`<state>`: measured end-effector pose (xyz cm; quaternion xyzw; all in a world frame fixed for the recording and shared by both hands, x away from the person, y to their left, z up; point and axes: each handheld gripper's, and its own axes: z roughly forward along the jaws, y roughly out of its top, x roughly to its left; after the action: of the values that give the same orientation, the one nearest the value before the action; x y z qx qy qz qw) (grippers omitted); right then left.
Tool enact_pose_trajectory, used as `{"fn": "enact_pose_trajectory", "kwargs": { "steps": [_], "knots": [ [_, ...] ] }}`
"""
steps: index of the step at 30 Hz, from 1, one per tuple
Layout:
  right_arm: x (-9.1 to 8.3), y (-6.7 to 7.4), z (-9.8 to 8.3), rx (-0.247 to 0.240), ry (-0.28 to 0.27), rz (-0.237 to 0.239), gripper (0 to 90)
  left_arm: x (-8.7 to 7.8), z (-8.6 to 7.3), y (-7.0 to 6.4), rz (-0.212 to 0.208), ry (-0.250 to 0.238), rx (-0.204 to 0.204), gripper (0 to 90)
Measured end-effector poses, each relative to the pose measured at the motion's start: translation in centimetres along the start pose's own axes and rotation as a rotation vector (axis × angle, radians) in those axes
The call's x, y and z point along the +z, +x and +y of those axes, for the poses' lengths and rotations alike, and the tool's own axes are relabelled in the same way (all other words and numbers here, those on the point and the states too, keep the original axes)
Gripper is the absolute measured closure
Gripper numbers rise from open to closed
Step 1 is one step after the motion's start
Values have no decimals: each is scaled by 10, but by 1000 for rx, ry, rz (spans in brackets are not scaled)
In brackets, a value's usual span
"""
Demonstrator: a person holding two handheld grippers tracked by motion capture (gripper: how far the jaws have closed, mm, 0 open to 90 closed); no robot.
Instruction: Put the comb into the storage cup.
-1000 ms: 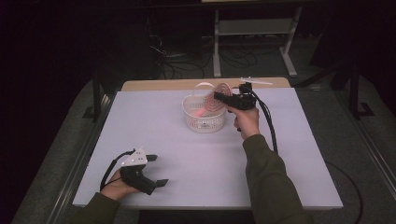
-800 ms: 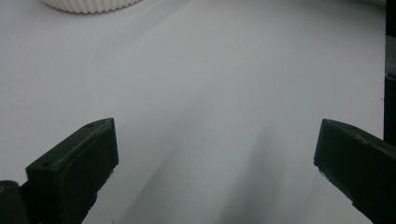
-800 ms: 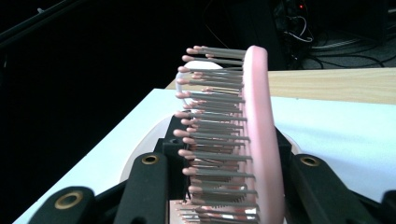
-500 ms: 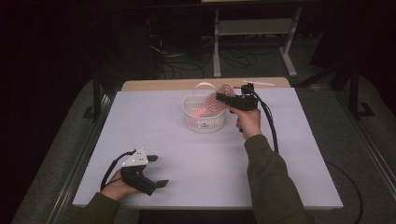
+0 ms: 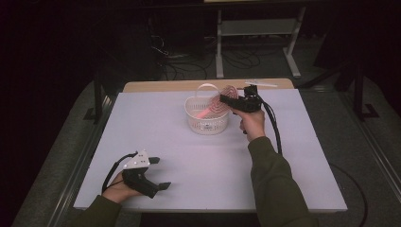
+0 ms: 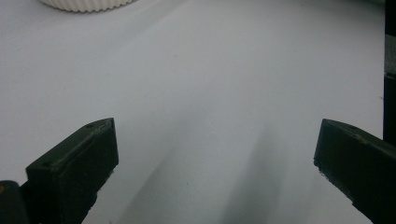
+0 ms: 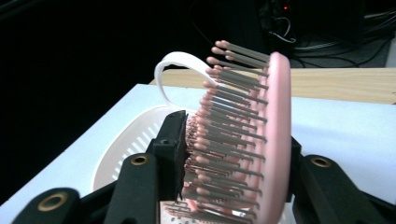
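Laboratory-type recording room, identified by its furnishing. A plain white work table (image 5: 203,179) is set in an otherwise darkened space — no domestic fittings are seen around it. Beyond its far edge a wooden bench top (image 5: 156,85) is visible, and behind that a white metal equipment stand (image 5: 257,35) on splayed feet. Loose black cables (image 5: 175,59) are strewn across the grey carpeted floor (image 5: 373,156) — a mark of an instrumented test area. Dark frame posts (image 5: 98,101) are placed beside the table.
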<state>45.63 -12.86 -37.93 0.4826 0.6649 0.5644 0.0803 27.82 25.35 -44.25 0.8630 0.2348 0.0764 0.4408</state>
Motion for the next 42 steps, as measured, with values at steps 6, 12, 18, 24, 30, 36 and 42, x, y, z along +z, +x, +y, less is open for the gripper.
{"fn": "enact_pose_trajectory", "kwargs": {
  "steps": [6,12,18,24,30,36,42],
  "knots": [
    [-2,-1,0,-16,0,-25,528,0,0,0,-1,0,-1,0],
    [-3,-1,0,-50,3,-46,484,0,0,0,0,0,-1,0],
    [-7,0,1,-70,15,-65,385,1,0,1,1,2,-2,0],
    [-12,0,3,-108,34,-76,326,2,1,1,3,0,-6,0],
    [-18,-1,6,-119,45,-62,290,2,1,1,5,-1,-7,0],
    [-22,3,4,-146,74,-49,235,2,0,1,4,2,-5,0],
    [-26,8,3,-160,96,-52,174,1,0,1,4,1,-3,0]
  ]
}}
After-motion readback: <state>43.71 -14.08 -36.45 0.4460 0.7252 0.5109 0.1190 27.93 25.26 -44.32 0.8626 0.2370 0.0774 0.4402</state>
